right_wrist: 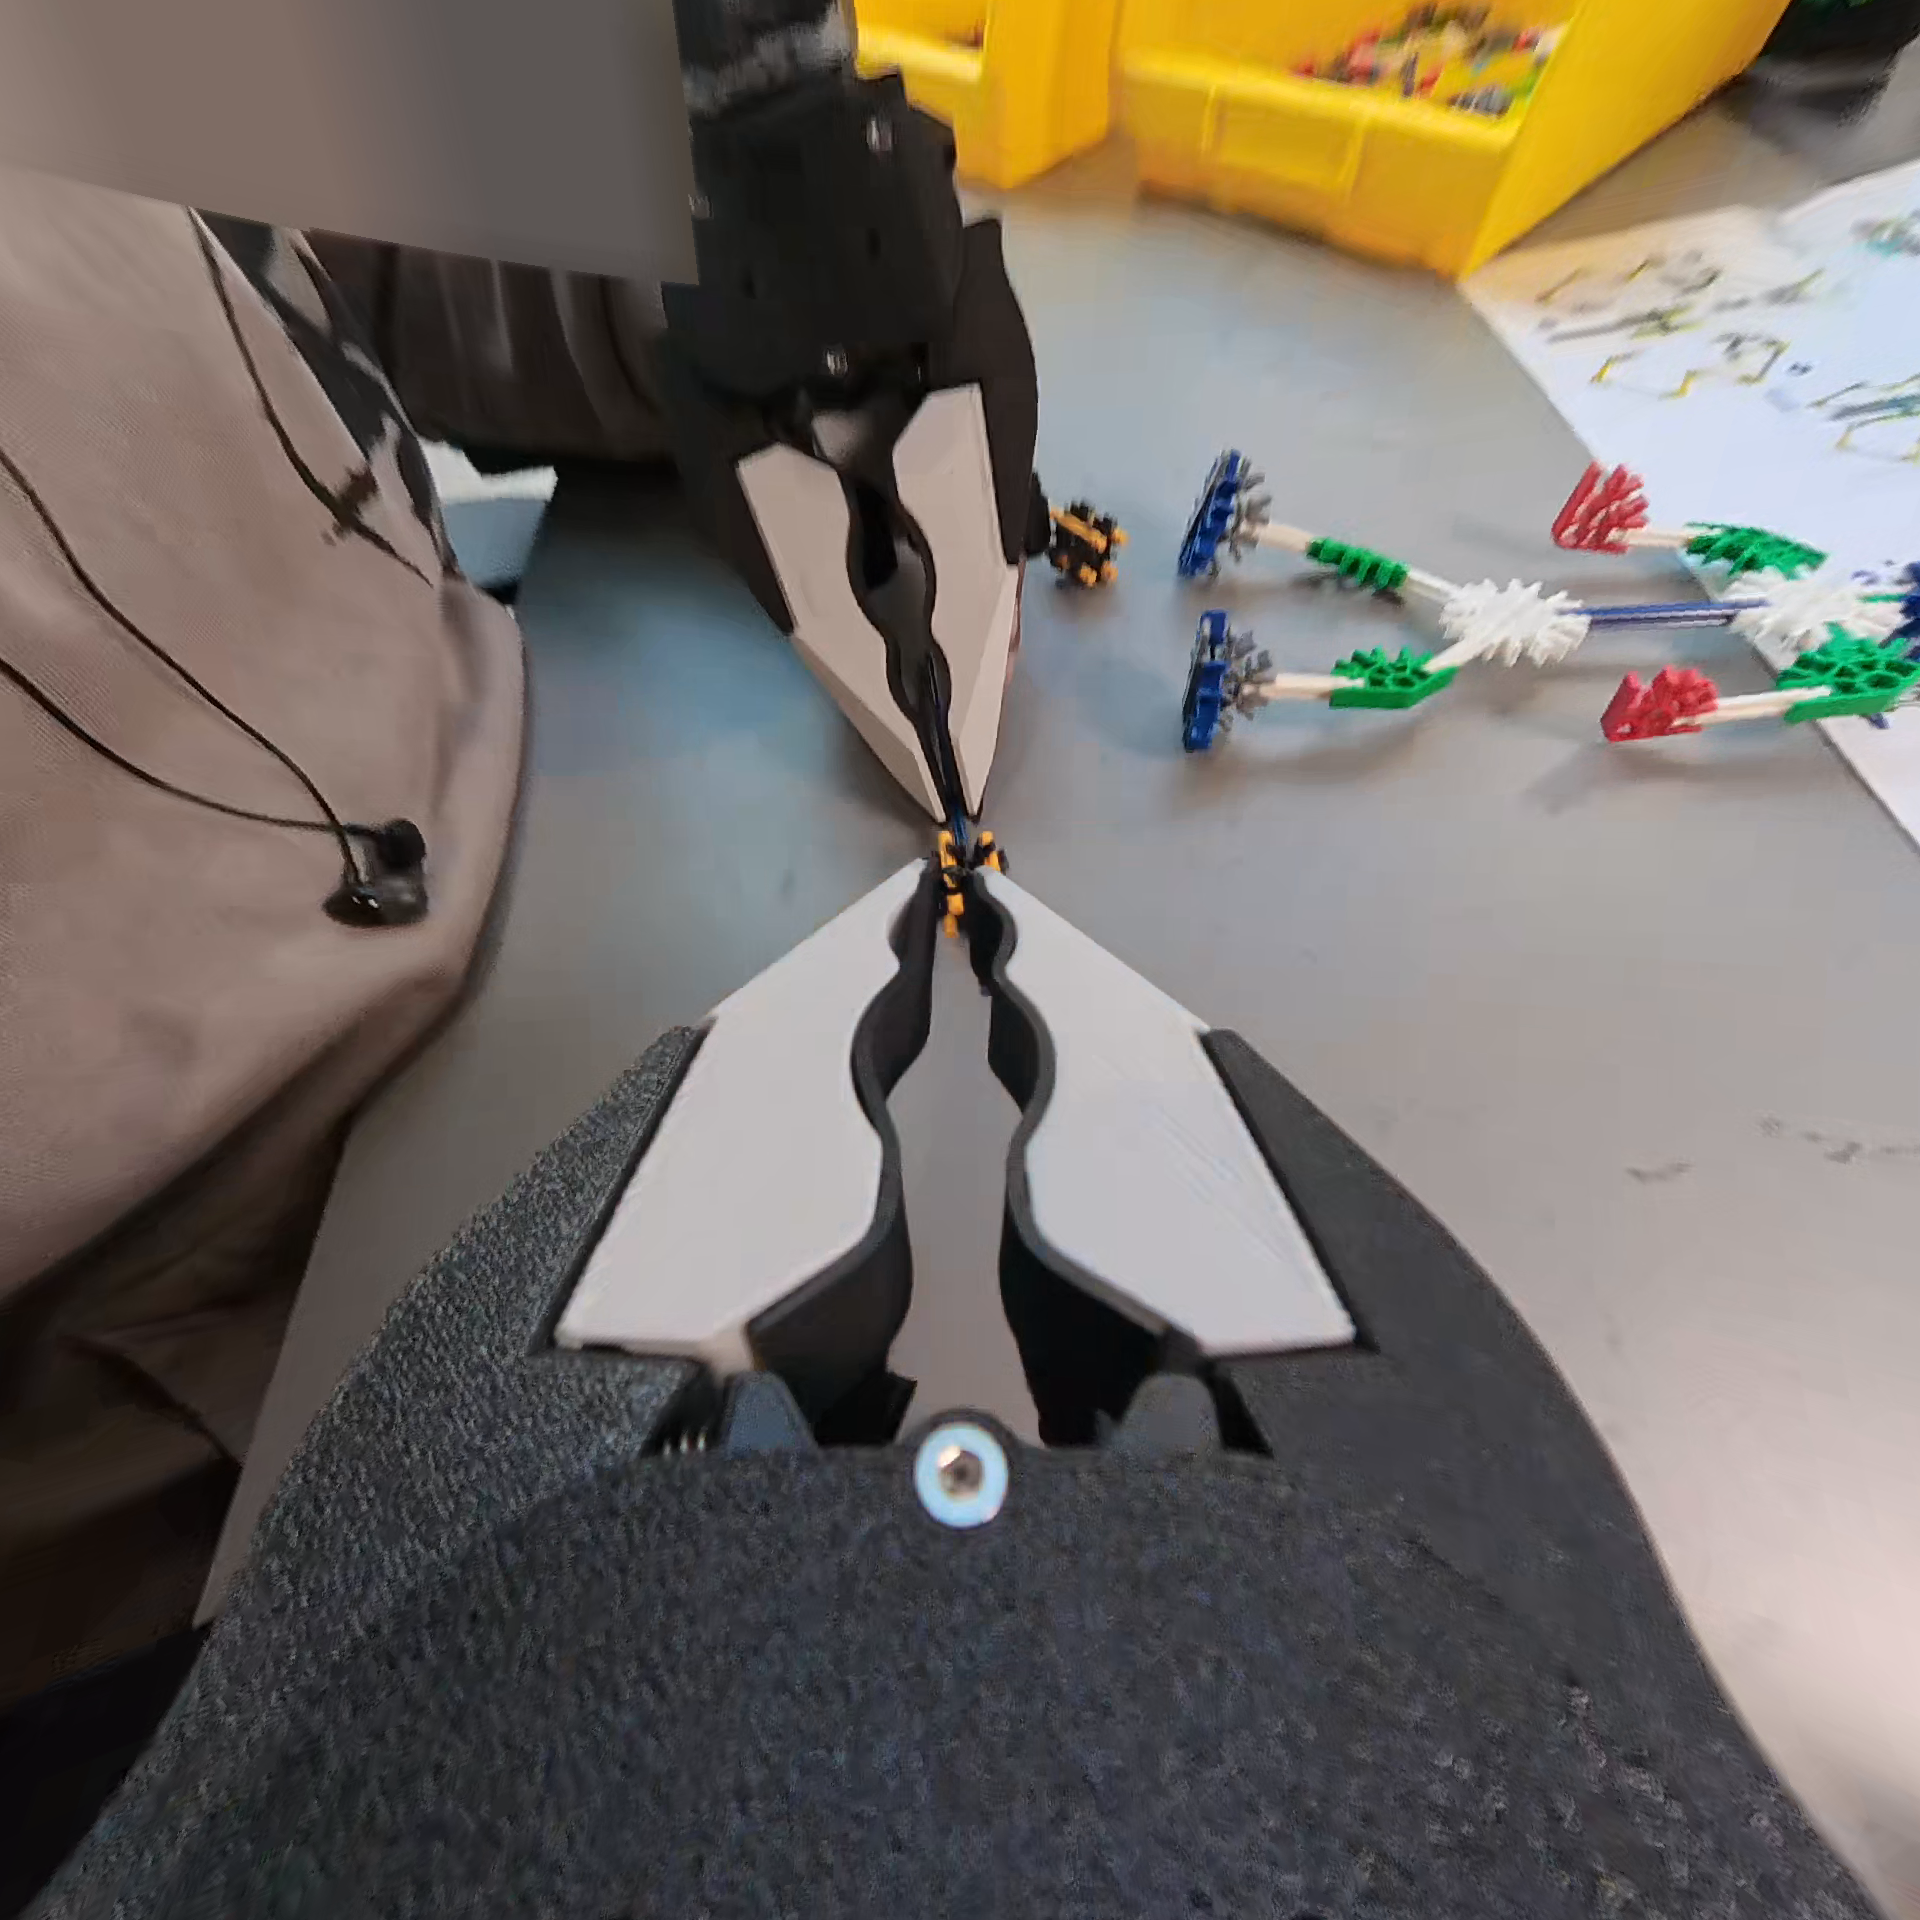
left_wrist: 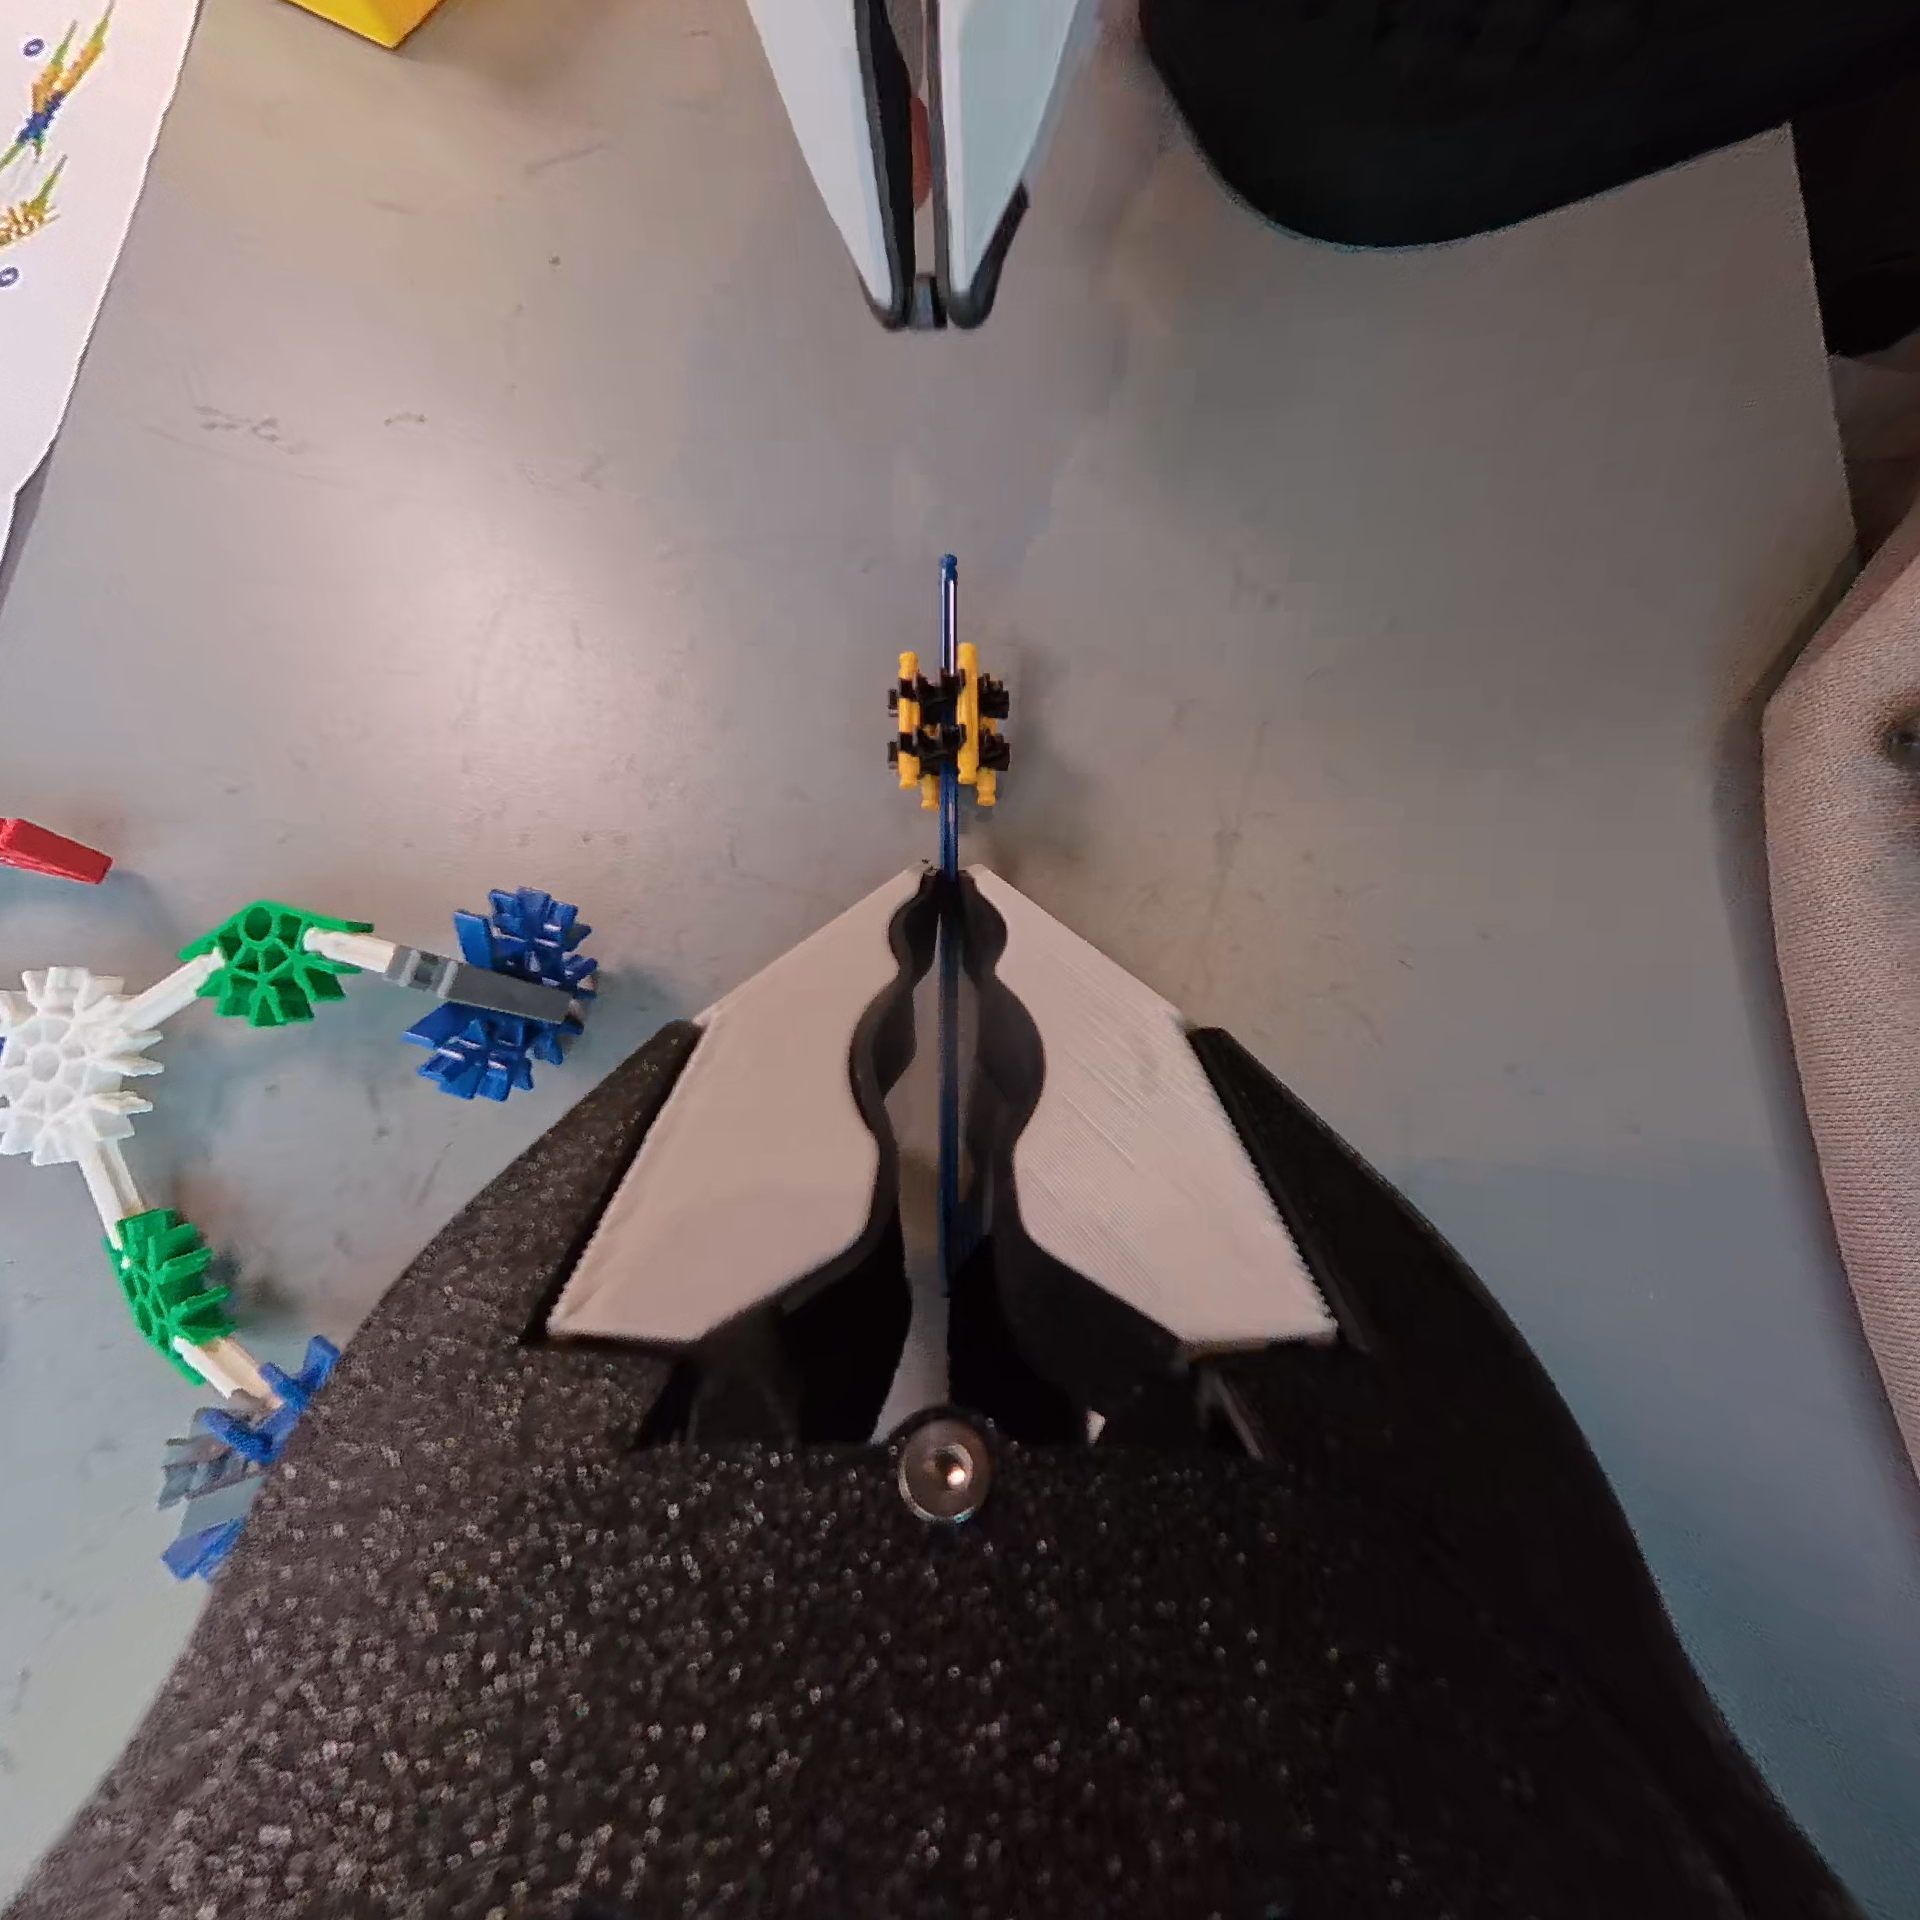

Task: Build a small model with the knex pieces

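Right wrist view: yellow bin (right_wrist: 1351, 156) holds mixed pieces | left gripper (left_wrist: 943, 883) clamps blue rod (left_wrist: 948, 1039) | right gripper (right_wrist: 961, 894) pinches yellow-black cluster (right_wrist: 961, 862)

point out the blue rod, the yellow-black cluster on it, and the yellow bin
blue rod (left_wrist: 948, 1091), left wrist view, mid shaft
yellow-black cluster (left_wrist: 948, 727), left wrist view, centre
yellow bin (right_wrist: 1340, 145), right wrist view, front wall

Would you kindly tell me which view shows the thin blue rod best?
The left wrist view: the blue rod runs full length from its tongs through the yellow-black piece. The right wrist view shows only a blurred sliver.
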Demonstrator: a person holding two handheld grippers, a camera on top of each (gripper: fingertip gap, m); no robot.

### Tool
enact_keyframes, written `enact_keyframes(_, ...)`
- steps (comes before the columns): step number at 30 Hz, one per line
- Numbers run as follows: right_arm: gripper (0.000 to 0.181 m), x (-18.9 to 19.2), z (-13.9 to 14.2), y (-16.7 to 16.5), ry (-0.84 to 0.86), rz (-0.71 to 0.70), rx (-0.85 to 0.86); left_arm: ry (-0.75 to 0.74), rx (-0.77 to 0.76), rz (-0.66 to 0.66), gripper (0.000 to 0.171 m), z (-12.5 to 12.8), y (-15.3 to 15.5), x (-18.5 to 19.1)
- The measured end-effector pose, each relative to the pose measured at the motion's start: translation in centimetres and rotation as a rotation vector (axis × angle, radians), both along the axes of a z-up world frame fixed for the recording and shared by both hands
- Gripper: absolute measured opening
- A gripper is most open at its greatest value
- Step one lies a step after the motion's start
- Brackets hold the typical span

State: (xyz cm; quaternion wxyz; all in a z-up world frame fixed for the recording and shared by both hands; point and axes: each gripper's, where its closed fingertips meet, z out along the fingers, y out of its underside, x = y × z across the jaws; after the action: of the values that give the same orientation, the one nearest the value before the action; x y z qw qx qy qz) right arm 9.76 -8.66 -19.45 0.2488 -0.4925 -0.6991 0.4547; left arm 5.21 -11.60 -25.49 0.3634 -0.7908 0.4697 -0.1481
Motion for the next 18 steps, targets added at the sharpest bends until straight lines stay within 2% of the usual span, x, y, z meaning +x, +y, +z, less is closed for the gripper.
enact_keyframes(3, 0.004, 0.5, 1.6, 0.4, 0.136, -0.03, -0.13, -0.017, -0.004, 0.01, 0.003, 0.0, 0.2, 0.0)
enact_keyframes(6, 0.004, 0.8, 3.3, 0.9, 0.227, -0.041, -0.168, -0.04, 0.001, 0.016, 0.003, 0.3, 0.4, 0.1)
enact_keyframes(18, 0.004, 0.8, 4.0, 1.7, 0.277, -0.069, -0.196, -0.228, 0.054, 0.057, 0.003, 3.5, 1.5, 0.1)
